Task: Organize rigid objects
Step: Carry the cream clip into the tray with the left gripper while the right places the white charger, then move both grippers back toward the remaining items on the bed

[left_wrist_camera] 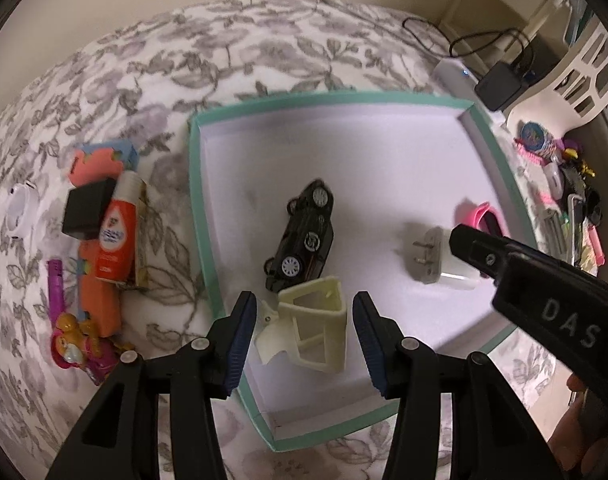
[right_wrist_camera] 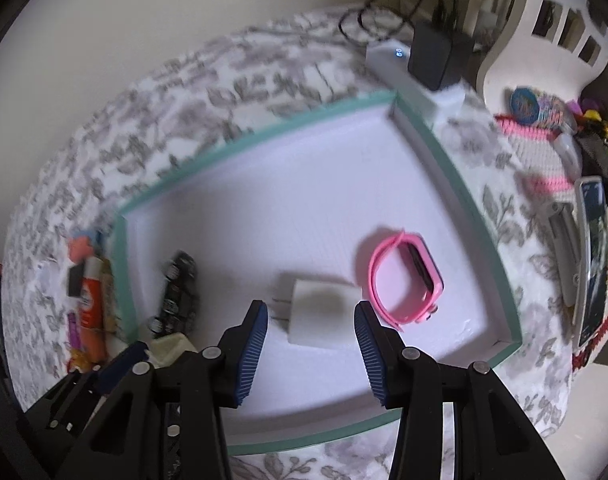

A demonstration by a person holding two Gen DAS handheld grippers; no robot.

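Note:
A teal-rimmed white tray (left_wrist_camera: pixel 196 200) (right_wrist_camera: pixel 124 264) lies on the floral cloth. In it are a black toy car (left_wrist_camera: pixel 304 240) on its side, a cream plastic piece (left_wrist_camera: pixel 315 328), a white charger plug (right_wrist_camera: pixel 323 312) (left_wrist_camera: pixel 435 260) and a pink watch (right_wrist_camera: pixel 403 280) (left_wrist_camera: pixel 479 216). My left gripper (left_wrist_camera: pixel 304 300) is open above the cream piece, and a gap shows at each pad. My right gripper (right_wrist_camera: pixel 311 307) is open over the charger plug, which rests on the tray floor untouched. In the left wrist view one of the right gripper's fingers (left_wrist_camera: pixel 475 244) hangs over the plug.
Left of the tray lie an orange-red tube (left_wrist_camera: pixel 114 236), a black box (left_wrist_camera: pixel 88 208), a coral block (left_wrist_camera: pixel 100 160), a doll toy (left_wrist_camera: pixel 76 344) and a white round object (left_wrist_camera: pixel 22 208). At the right are a phone (right_wrist_camera: pixel 591 256), small clutter (left_wrist_camera: pixel 559 184), a black adapter (right_wrist_camera: pixel 431 56) with cable and a white basket (right_wrist_camera: pixel 543 20).

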